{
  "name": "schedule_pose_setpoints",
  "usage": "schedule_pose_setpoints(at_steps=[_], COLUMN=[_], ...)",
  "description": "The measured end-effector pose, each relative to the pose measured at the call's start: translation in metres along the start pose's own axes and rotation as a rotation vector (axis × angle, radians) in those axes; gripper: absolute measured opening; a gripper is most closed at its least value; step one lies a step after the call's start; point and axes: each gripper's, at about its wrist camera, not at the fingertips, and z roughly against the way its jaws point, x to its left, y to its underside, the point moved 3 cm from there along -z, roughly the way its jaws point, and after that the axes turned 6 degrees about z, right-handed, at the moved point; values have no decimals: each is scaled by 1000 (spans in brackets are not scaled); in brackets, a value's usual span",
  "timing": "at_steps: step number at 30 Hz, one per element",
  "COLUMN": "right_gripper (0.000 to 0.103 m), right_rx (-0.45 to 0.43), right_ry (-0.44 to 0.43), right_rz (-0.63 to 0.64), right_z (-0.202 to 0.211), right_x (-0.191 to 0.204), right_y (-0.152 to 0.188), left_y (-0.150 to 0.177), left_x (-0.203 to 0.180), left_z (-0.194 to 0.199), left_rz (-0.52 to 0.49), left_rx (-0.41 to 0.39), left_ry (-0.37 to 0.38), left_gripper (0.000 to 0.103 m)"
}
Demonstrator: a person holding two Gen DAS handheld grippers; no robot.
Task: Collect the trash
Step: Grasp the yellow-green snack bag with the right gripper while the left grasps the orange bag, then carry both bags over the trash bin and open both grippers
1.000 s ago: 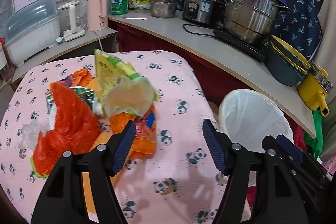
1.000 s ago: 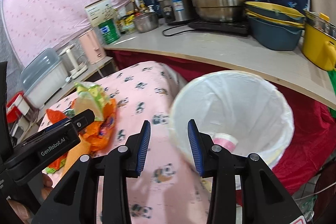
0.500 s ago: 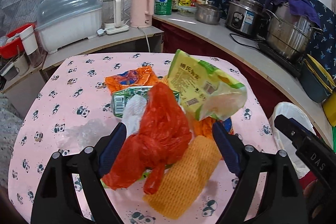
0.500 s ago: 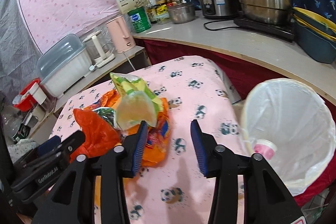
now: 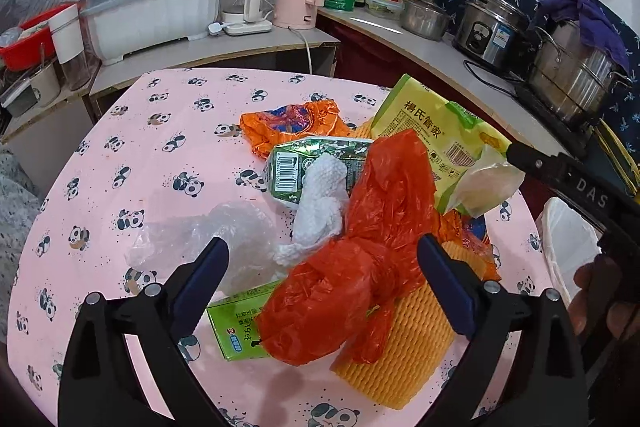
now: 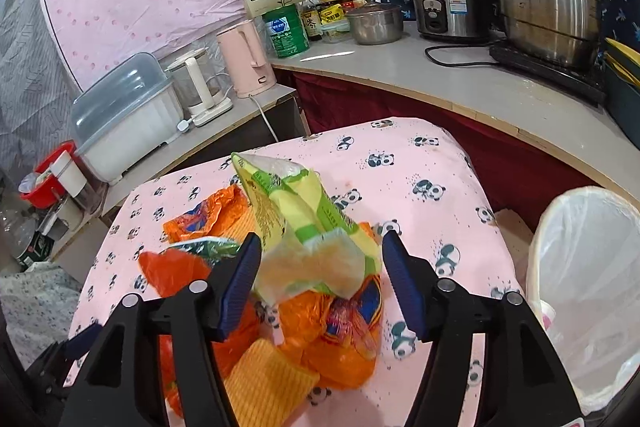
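My right gripper (image 6: 320, 283) hangs with its jaws spread wide around a yellow-green snack bag (image 6: 304, 219) atop the trash pile, above an orange wrapper (image 6: 332, 343) on the panda tablecloth (image 6: 420, 163). A white-lined bin (image 6: 592, 267) stands at right.

Both views are being lit evenly and brightly, with only soft shadows being cast on the pink tablecloth (image 5: 168, 187). A streak of glare is being reflected off the countertop (image 6: 328, 55). Straight lines are being bent strongly by the fisheye lenses, and the corners are being cut off in black.
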Motion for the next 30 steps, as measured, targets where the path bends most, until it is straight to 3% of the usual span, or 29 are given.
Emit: schedule_pose_setpoints(at_steps=[9,11,14,18,21,23,27,30], right_gripper=[68,61,47,35,25,20,16,15], right_rx=[34,44,53,49,43,37,10,-14], right_ry=[11,7,-4,-19,-27,-28,-24,-21], right_rz=[-1,0,-5,-10,-6,-3,-3,-7], right_z=[-32,-36,-38,-33,-25,-18,-1,15], right_x=[0,0,1,2,3,3,2,-1], right_y=[-2,0,5,10,12,13,13,12], left_y=[13,16,17,20,20,20,20,19], left_x=[6,3,0,-3,-5,-7,-14,-21], left_z=[-7,-10,-13,-14,-11,-8,-3,4], left_rz=[26,7,-12,-20,-25,-29,-47,-60], left_rx=[63,64,72,81,75,69,63,40], left_ry=[86,80,83,91,101,105,106,104], left_gripper=[91,89,78,56,46,28,17,15])
